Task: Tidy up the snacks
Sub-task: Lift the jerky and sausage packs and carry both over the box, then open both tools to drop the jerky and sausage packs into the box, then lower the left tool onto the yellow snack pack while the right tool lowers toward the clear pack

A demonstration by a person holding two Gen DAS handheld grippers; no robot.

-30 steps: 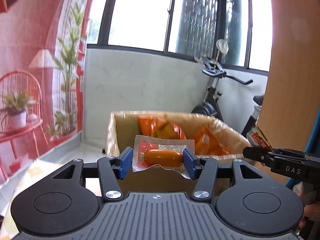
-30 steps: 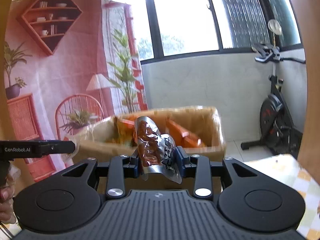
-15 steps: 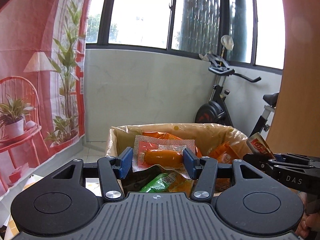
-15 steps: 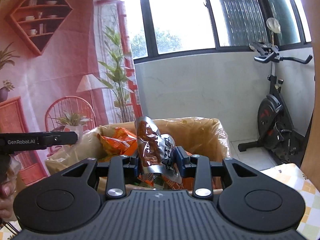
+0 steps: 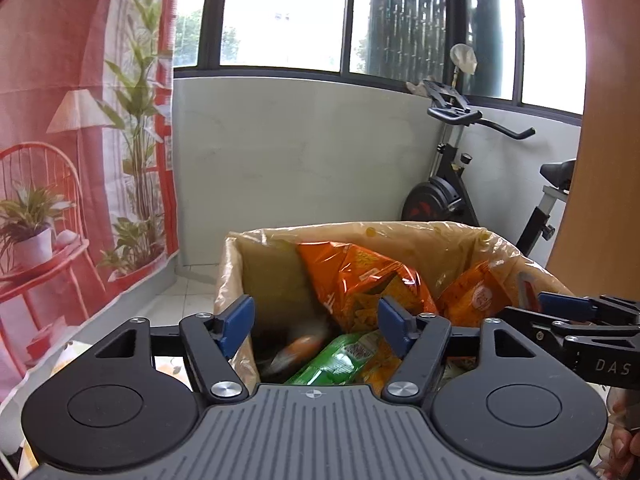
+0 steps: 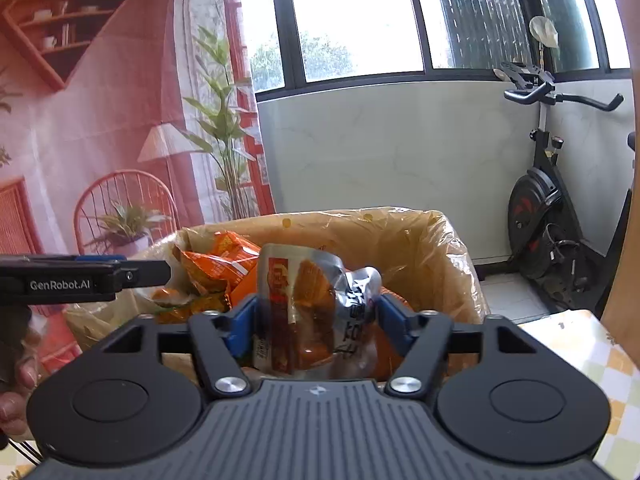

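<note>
While upright, silver pouch

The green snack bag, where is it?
In the left wrist view, the green snack bag lies inside the lined box, below the big orange chip bag.

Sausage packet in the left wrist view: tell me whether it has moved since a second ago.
Yes. The sausage packet has dropped from between the opening left gripper into the lined box.

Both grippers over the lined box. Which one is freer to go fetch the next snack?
Left, probably. The left gripper, jaws opening, has nothing between them; its orange sausage pack lies blurred inside the plastic-lined cardboard box. The right gripper, also opening, still has the crumpled silver foil pouch between its fingers.
</note>
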